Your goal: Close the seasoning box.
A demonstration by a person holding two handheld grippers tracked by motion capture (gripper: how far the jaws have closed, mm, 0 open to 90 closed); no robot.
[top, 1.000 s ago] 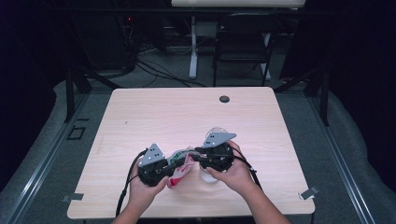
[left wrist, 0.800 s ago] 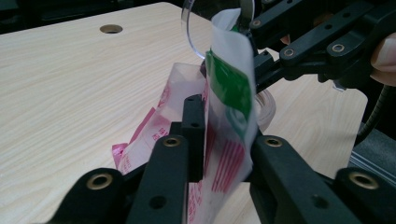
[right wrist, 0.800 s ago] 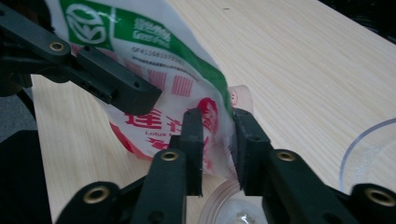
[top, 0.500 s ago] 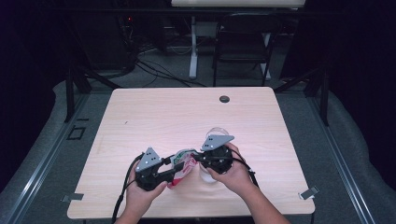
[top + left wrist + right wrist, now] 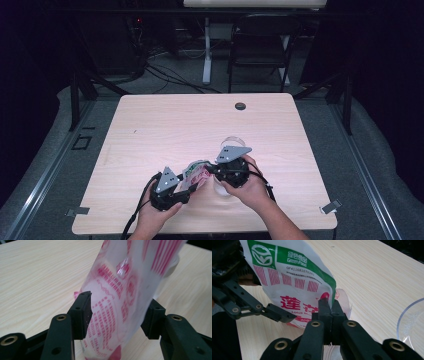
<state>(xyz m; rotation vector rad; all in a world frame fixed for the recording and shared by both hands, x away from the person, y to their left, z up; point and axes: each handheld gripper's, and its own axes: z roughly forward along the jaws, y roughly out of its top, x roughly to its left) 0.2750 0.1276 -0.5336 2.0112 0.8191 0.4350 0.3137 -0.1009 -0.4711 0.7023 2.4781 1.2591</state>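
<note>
I see a glossy plastic pouch (image 5: 294, 287), white with a green band and red stripes, standing at the near-middle of the pale wood-grain table (image 5: 165, 130). It reads "Green Food", "GF411681070261", "Lotus". My right gripper (image 5: 328, 305) is clamped tight on its edge. My left gripper (image 5: 117, 312) has just been opening: jaws wide, pouch between them, left pad clear of it. Clear round bowl (image 5: 412, 325) sits beside, with white grains in it.

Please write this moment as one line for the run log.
right gripper: shut on food pouch edge | left gripper: jaws just opening, astride pouch, pads apart | clear bowl: beside, on table
</note>
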